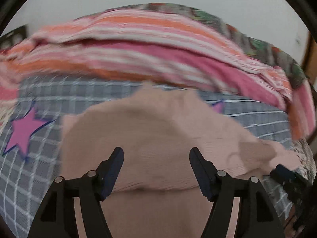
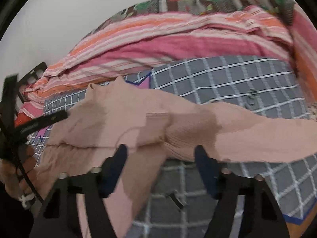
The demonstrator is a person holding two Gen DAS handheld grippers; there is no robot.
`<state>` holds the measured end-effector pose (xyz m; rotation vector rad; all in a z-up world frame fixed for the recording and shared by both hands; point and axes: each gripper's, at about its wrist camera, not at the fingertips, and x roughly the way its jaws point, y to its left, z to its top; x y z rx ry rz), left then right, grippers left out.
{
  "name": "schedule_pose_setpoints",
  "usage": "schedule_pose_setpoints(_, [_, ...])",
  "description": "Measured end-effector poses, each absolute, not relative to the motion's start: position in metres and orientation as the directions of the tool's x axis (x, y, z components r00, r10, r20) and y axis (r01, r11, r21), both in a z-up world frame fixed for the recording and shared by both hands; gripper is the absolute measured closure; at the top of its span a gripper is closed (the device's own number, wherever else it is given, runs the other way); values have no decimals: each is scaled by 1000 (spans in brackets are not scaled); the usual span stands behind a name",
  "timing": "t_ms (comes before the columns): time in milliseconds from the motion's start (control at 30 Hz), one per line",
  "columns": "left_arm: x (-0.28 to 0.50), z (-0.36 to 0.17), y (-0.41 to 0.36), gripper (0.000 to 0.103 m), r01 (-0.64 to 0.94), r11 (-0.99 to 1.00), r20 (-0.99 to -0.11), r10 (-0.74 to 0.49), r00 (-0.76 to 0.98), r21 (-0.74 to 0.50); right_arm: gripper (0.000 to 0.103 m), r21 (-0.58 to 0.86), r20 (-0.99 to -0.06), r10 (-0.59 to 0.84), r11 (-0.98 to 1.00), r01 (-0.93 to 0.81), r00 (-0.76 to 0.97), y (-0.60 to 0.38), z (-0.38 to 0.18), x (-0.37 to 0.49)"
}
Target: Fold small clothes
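Grey checked bedding (image 2: 227,77) with pink stars covered the bed, its far side buried under a rumpled pink-and-orange striped blanket (image 1: 138,45). A dusty-pink knit garment (image 1: 150,127) lay spread across the checks, blurred, its near hem cut off by the frame. The left claw (image 1: 156,154) hung over it with jaws apart, pressing nothing. The right claw (image 2: 160,152) also stood open, a fold of the garment between its fingers, contact unclear.
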<state>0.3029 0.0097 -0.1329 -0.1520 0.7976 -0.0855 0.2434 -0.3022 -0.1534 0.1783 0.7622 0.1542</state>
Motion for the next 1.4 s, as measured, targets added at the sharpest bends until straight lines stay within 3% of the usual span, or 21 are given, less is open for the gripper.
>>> schedule_pose_setpoints(67, [299, -140, 24, 36, -3, 985, -713, -125, 690, -175, 54, 200, -686, 197, 977, -79, 701, -292, -157, 255])
schedule_pose_setpoints(200, [296, -162, 34, 36, -13, 986, -726, -113, 679, -166, 57, 145, -742, 132, 989, -34, 657, -283, -170, 283])
schedule_pose_setpoints(333, [295, -177, 29, 36, 6, 990, -739, -108, 665, -139, 86, 73, -780, 71, 997, -22, 622, -273, -185, 298])
schedule_pose_setpoints(433, [291, -179, 29, 36, 6, 992, -728, -99, 679, -130, 96, 7, -761, 27, 999, -34, 648, -263, -186, 291])
schedule_pose_setpoints(600, [290, -180, 29, 35, 6, 993, -725, -91, 683, -119, 97, -33, -752, -2, 999, -34, 659, -256, -183, 286])
schedule_pose_setpoints(833, [289, -180, 28, 34, 14, 994, -722, -91, 686, -113, 98, 18, -747, 32, 999, -27, 664, -265, -179, 279])
schedule_pose_setpoints(1033, [289, -182, 30, 32, 20, 992, -723, -107, 682, -128, 96, 58, -755, 66, 998, -34, 652, -272, -177, 276])
schedule_pose_setpoints(1100, [289, -182, 30, 31, 22, 991, -724, -109, 681, -129, 85, 69, -735, 68, 997, -26, 674, -284, -169, 266])
schedule_pose_setpoints(1167, [289, -182, 30, 30, 24, 991, -724, -112, 681, -131, 53, 53, -705, 18, 998, 28, 709, -308, -159, 252])
schedule_pose_setpoints(1233, [289, -182, 30, 30, 25, 991, -723, -114, 681, -133, 47, 40, -680, -39, 995, 90, 733, -341, -151, 238])
schedule_pose_setpoints(1400, [289, -182, 29, 29, 24, 992, -722, -109, 683, -127, 47, 32, -680, -196, 954, 297, 706, -447, -148, 201])
